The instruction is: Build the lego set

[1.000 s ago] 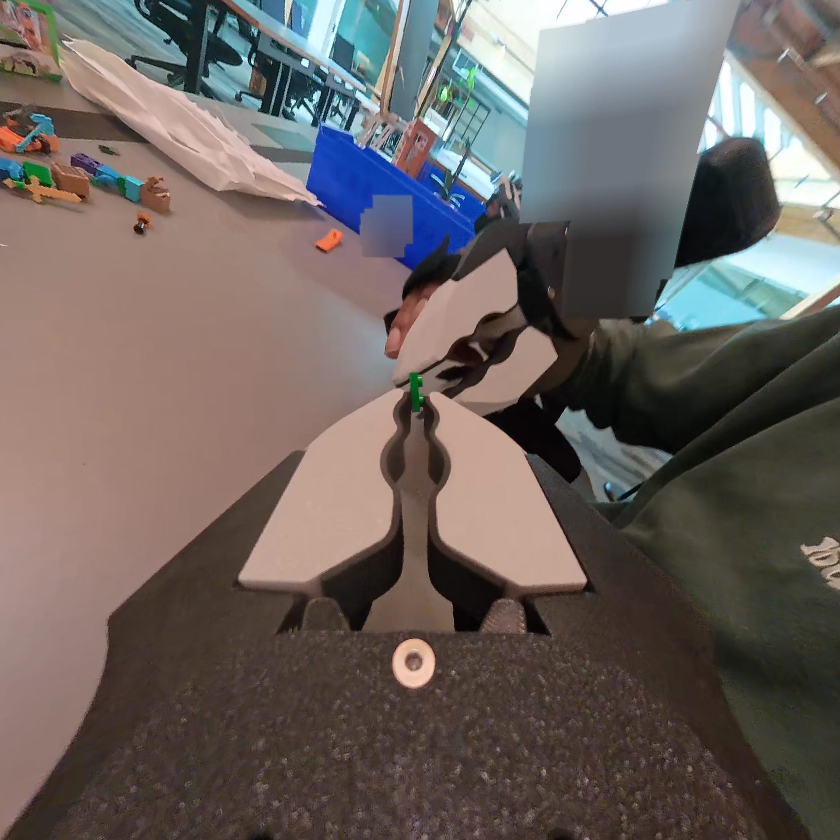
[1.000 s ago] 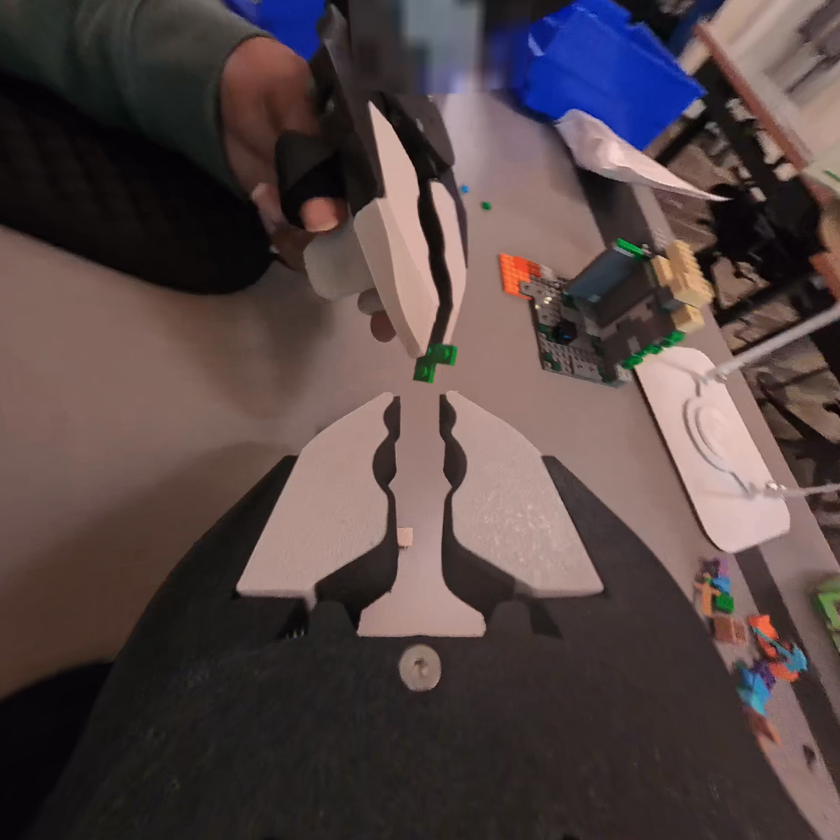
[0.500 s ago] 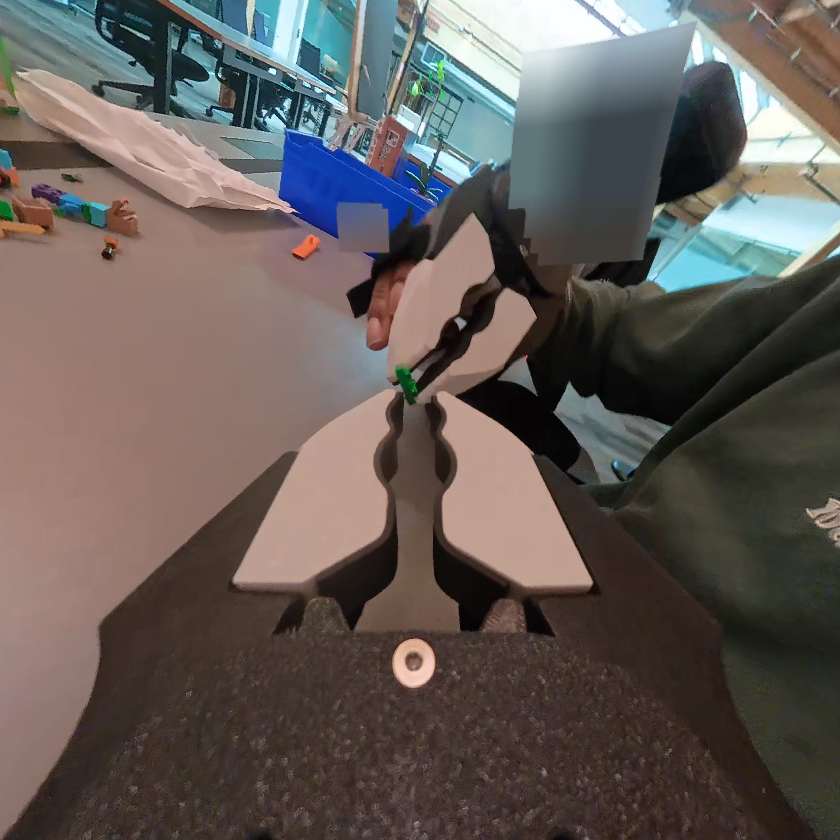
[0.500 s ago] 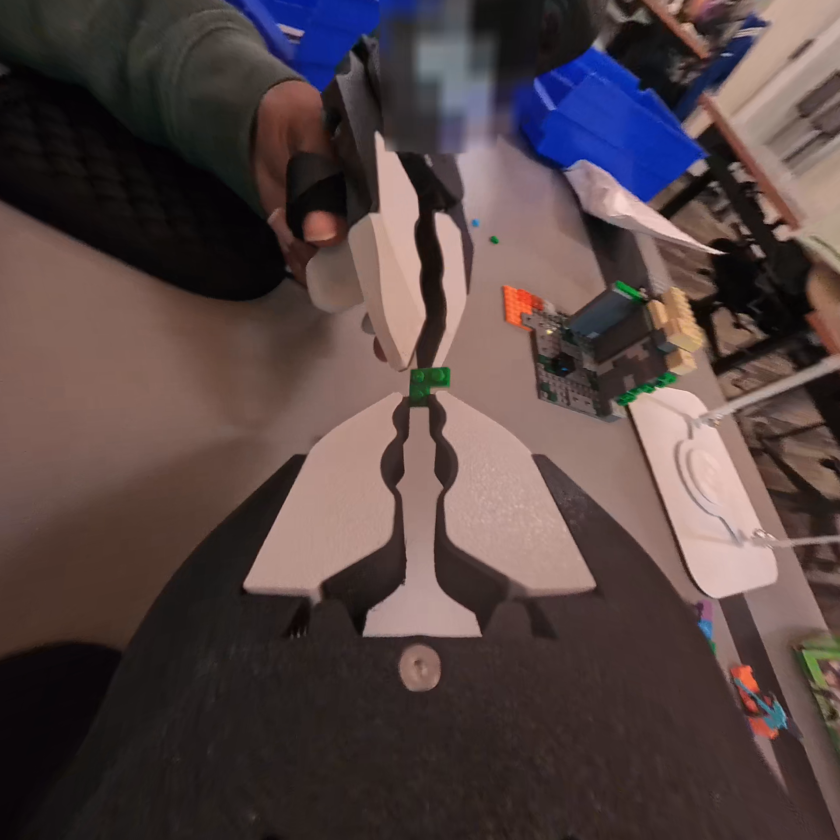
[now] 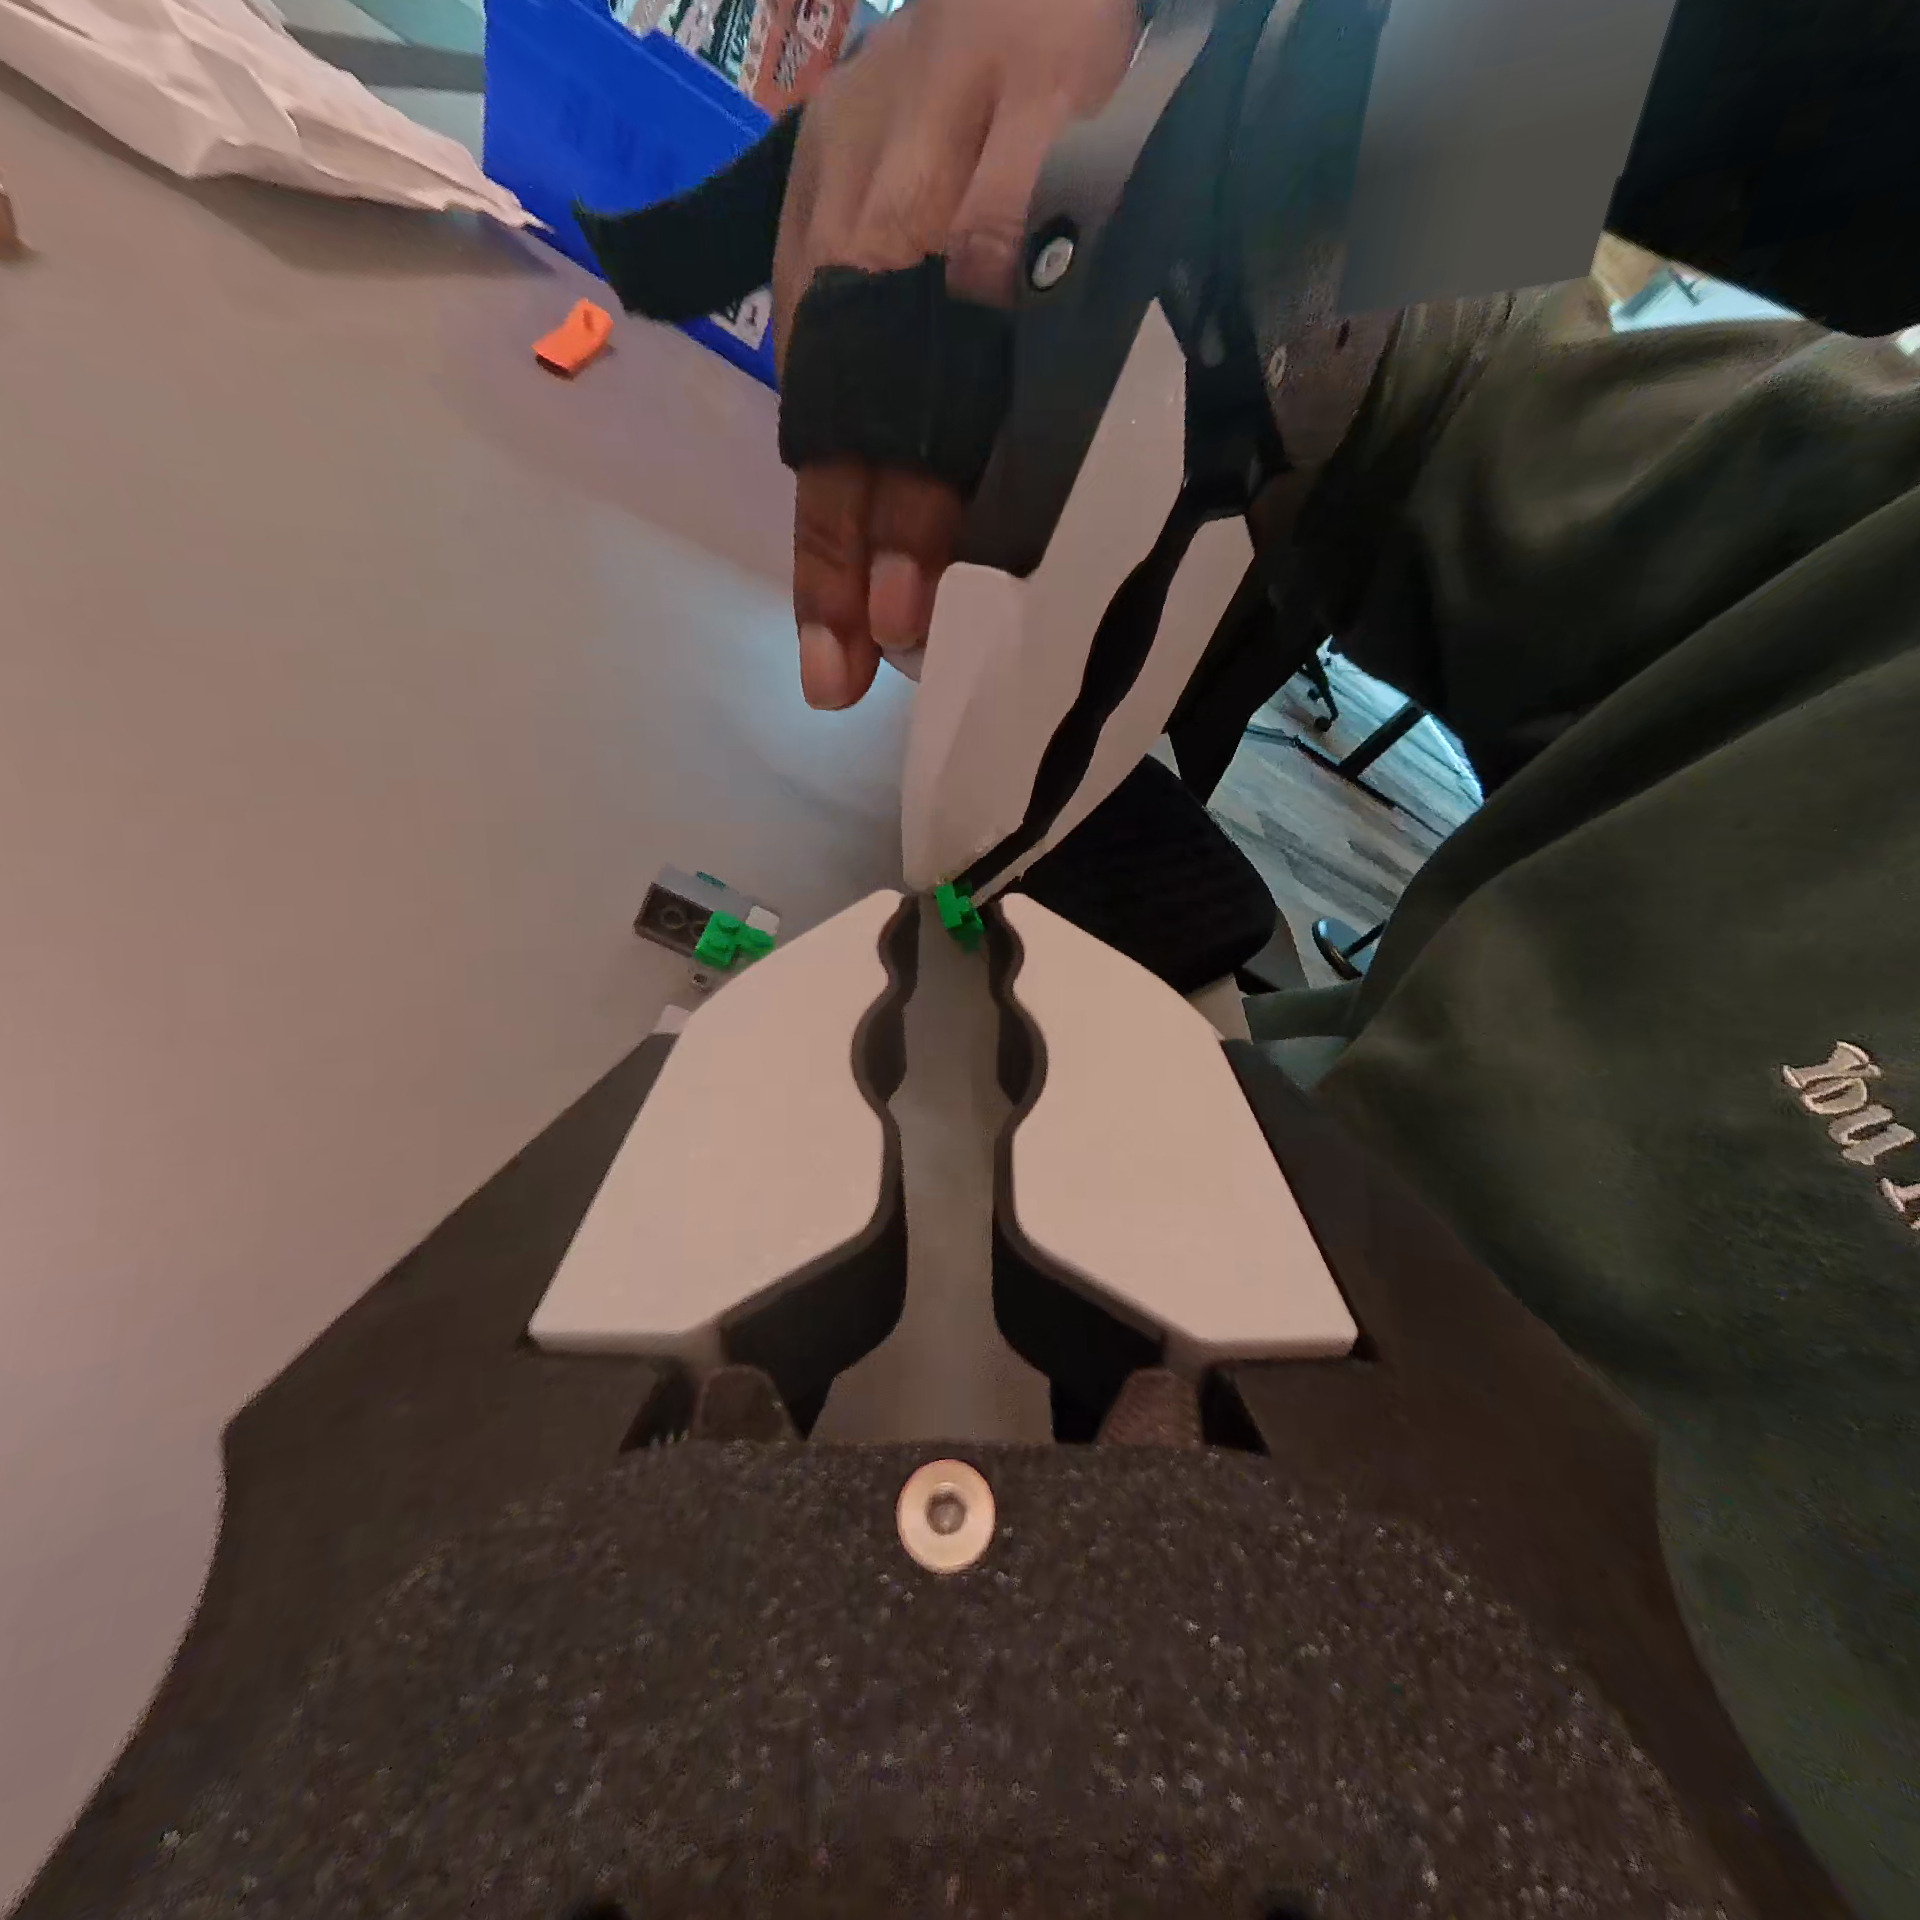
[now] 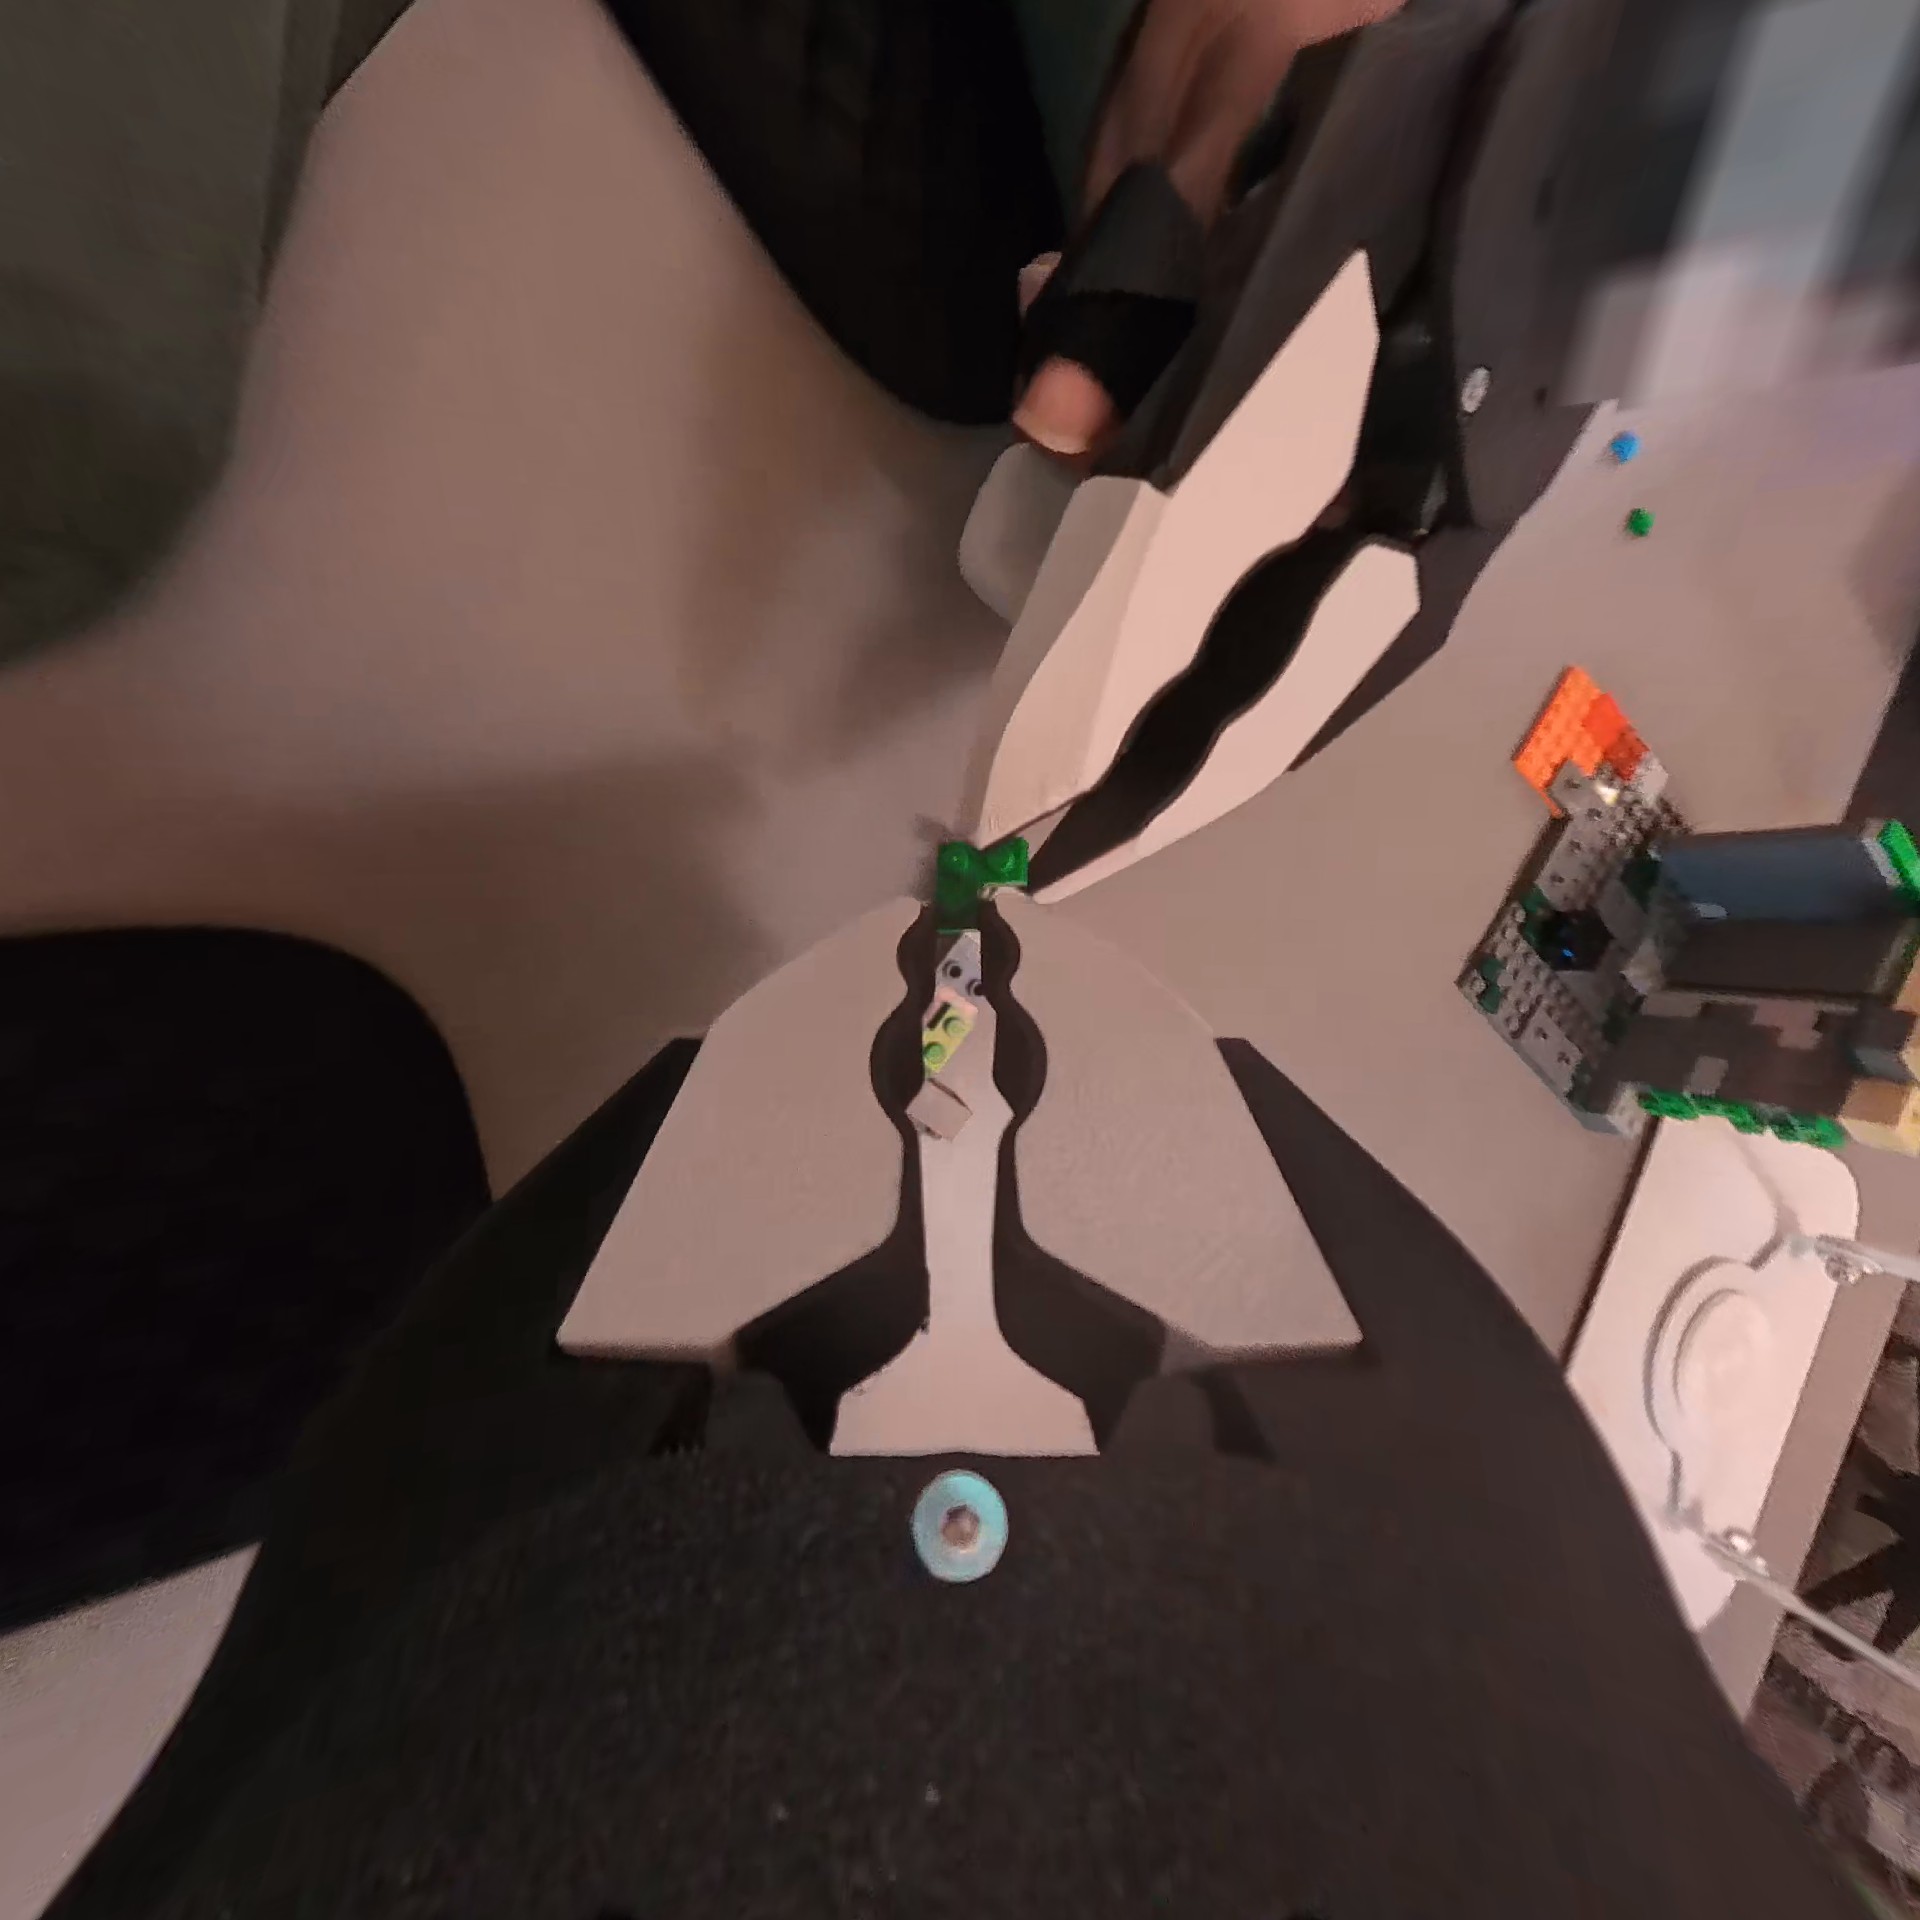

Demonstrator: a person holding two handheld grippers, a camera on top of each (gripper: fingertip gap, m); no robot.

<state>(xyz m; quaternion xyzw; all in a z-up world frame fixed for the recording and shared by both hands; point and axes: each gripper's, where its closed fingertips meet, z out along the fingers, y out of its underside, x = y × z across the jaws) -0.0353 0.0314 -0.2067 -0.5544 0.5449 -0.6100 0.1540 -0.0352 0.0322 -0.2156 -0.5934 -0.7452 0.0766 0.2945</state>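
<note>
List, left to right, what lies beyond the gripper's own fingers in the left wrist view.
Crumpled white paper → orange piece → grey-and-green brick cluster → small green piece → dark green sweatshirt. The blue bin overlaps others, so it is left out.

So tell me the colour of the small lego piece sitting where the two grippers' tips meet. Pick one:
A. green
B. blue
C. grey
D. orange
A: the green piece sits right where the left gripper and the right gripper meet tip to tip, and it reads green in both wrist views.
</note>
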